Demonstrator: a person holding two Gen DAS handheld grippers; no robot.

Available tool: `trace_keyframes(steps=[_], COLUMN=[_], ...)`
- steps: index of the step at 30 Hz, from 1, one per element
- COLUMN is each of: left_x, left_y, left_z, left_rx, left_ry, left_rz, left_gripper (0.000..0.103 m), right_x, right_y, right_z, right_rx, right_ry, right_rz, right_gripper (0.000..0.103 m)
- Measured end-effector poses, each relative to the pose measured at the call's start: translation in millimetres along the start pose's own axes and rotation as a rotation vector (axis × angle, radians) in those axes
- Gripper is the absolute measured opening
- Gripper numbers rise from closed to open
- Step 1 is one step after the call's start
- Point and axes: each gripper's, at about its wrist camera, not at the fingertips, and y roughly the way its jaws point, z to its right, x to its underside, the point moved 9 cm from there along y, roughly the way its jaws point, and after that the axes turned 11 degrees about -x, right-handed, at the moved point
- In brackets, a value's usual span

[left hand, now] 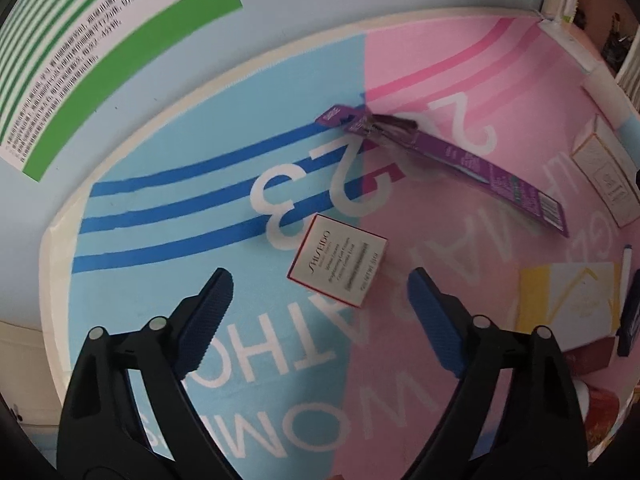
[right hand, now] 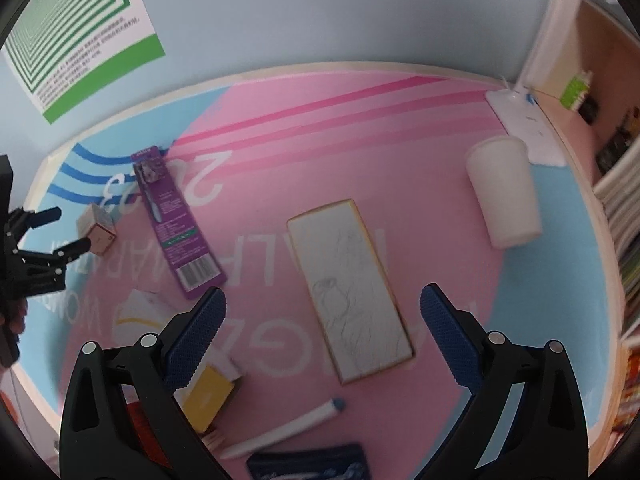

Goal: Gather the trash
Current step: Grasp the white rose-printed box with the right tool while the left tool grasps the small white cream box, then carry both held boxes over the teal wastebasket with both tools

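My left gripper [left hand: 320, 308] is open and empty, just short of a small white Shiseido box [left hand: 338, 266] on the blue and pink mat; both show at the far left of the right wrist view, gripper [right hand: 66, 228] and box [right hand: 98, 232]. A purple toothbrush package [left hand: 452, 160] lies beyond the box, also seen in the right wrist view [right hand: 174, 220]. My right gripper [right hand: 322, 320] is open and empty above a long white flat box [right hand: 348, 292]. A white paper cup [right hand: 504, 192] lies on its side to the right.
A yellow and white box [left hand: 568, 300], also in the right wrist view [right hand: 140, 312], a yellow-topped box [right hand: 208, 396], a white marker [right hand: 288, 428] and a dark blue pouch [right hand: 308, 462] lie near the front. A white device [right hand: 524, 124] sits at the back right corner. A poster [left hand: 100, 48] hangs on the wall.
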Motion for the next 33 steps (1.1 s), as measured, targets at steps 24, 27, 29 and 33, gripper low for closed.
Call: trace_keyframes(steps=[24, 27, 29, 33], left_x=[-8.4, -6.0, -5.9, -4.9], left_y=[20.4, 1.9, -12.1, -43.3], left_z=[12.1, 13.8, 15.9, 23.6], left_rx=[0.092, 0.093, 0.096, 0.115], left_ry=[0.046, 0.061, 0.078, 0.124], left_rz=[-0.029, 0.000, 0.025, 0.090], left_gripper=[0.043, 0.043, 0.043, 0.043], right_x=[1.9, 4.2, 8.0, 26.4], right_y=[28.9, 6.8, -8.6, -43.7], right_z=[8.1, 6.9, 9.3, 8.0], right_rx=[-0.006, 0.009, 0.019, 0.044], right_ry=[0.053, 0.061, 0.074, 0.124], right_rz=[-0.082, -0.049, -0.024, 0.027], right_gripper=[0.050, 0.050, 0.050, 0.050])
